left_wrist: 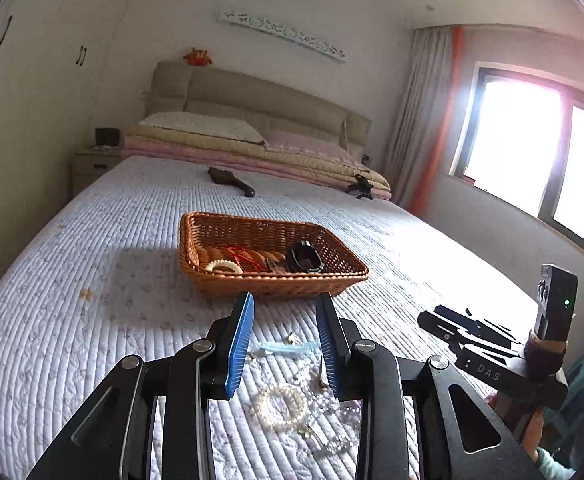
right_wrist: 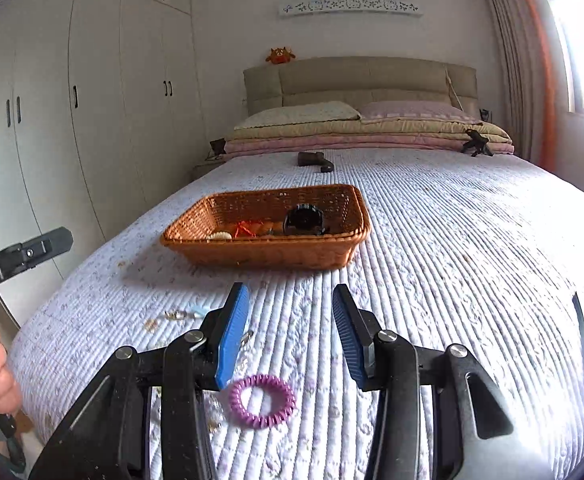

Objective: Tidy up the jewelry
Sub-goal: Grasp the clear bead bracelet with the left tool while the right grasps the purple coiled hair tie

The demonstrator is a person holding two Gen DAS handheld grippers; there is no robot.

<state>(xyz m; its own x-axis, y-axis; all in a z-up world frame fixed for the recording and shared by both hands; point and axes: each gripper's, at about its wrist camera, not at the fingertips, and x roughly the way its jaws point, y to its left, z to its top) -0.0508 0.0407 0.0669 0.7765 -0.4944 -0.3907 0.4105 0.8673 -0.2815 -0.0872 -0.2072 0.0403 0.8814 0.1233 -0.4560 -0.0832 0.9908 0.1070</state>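
One basket (left_wrist: 270, 276), two pearl bracelets (left_wrist: 280, 406) (one inside), one purple coil (right_wrist: 262, 400).

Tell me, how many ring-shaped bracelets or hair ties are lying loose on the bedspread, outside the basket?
2 that I can see: a pearl bracelet below the left gripper's open jaws, and a purple spiral tie below the right gripper's. The tangled chains beside the pearls may hide more.

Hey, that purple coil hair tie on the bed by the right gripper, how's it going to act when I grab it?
The purple coil hair tie looks like springy plastic spiral, so it will probably squash and stretch between the right gripper pads rather than stay stiff. It seems light and lies flat on the quilt, so rolling is unlikely. Its smooth coils may slip.
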